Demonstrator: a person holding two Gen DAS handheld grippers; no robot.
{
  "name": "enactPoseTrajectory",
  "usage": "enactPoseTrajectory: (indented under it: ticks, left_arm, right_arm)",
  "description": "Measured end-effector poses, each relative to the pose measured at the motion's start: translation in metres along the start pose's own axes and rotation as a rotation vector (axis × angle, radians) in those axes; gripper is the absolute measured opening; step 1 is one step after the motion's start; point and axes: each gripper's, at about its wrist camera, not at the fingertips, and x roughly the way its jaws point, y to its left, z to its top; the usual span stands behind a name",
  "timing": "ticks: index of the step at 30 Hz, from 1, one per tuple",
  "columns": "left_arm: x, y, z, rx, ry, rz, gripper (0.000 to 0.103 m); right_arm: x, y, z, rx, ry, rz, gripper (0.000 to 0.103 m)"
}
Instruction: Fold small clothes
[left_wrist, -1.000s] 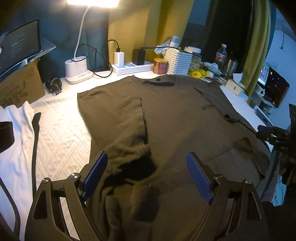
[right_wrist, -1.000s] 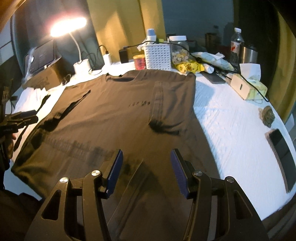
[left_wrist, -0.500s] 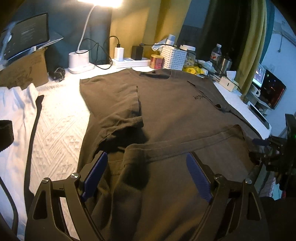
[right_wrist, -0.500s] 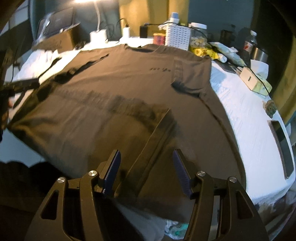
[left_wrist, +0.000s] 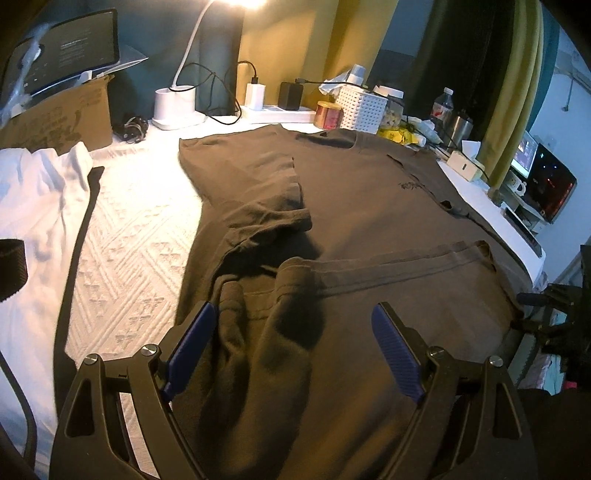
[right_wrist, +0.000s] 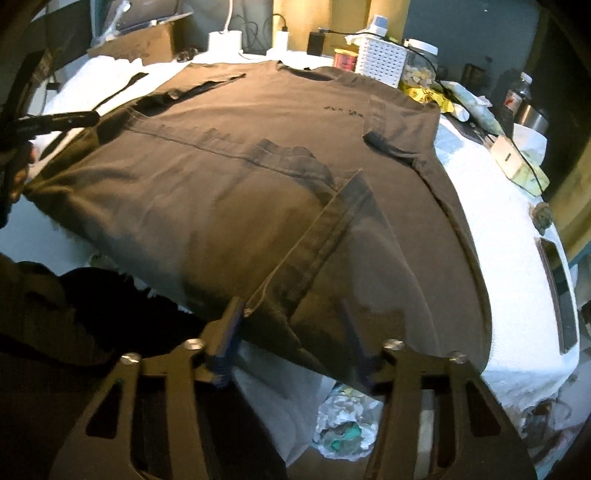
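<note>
Brown shirt (left_wrist: 369, 206), hem doubled toward twelve o'clock on your surface (left_wrist: 140, 229); left tongs (left_wrist: 295, 350) released, right tongs (right_wrist: 295, 339) likewise, straddling fabric.

wrist views, close, sharing shirt (left_wrist: 369, 206)

Ahead of the hand-held gripper lay one brown T-shirt (left_wrist: 369, 221), one white basket (left_wrist: 364, 109) (lattice-sided), one red tin (left_wrist: 328, 114) and one lamp (left_wrist: 177, 107).

You're working in a lived-in bedroom: a white quilted bedspread (left_wrist: 140, 254) serves as the surface, a lit desk lamp (left_wrist: 177, 99) and power strip (left_wrist: 280, 112) sit behind (chargers plugged in), with curtains (left_wrist: 517, 85) and glowing monitors (left_wrist: 550, 184) alongside.
</note>
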Motion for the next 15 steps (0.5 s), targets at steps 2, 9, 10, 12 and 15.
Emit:
enactPoseTrajectory:
  ticks: [2,9,10,12,15]
  left_arm:
    - [-0.001,0.003,-0.001,0.001,0.007,0.012,0.086]
    - [-0.011,0.015,-0.001,-0.012,0.008,0.013,0.086]
    - [-0.013,0.017,0.000,-0.017,0.001,0.015,0.086]
    - [-0.017,0.018,0.003,-0.016,-0.012,0.030,0.085]
    - [-0.018,0.017,0.006,0.023,-0.012,0.079,0.068]
  right_arm:
    - [-0.001,-0.005,0.001,0.004,-0.006,-0.012,0.006]
    - [-0.003,-0.046,0.010,0.088,-0.054,-0.073,0.006]
    - [-0.002,-0.054,0.012,0.108,-0.061,-0.080,0.006]
    - [0.000,-0.070,0.017,0.142,-0.079,-0.099,0.006]
    - [0.003,-0.088,0.023,0.177,-0.101,-0.114,0.006]
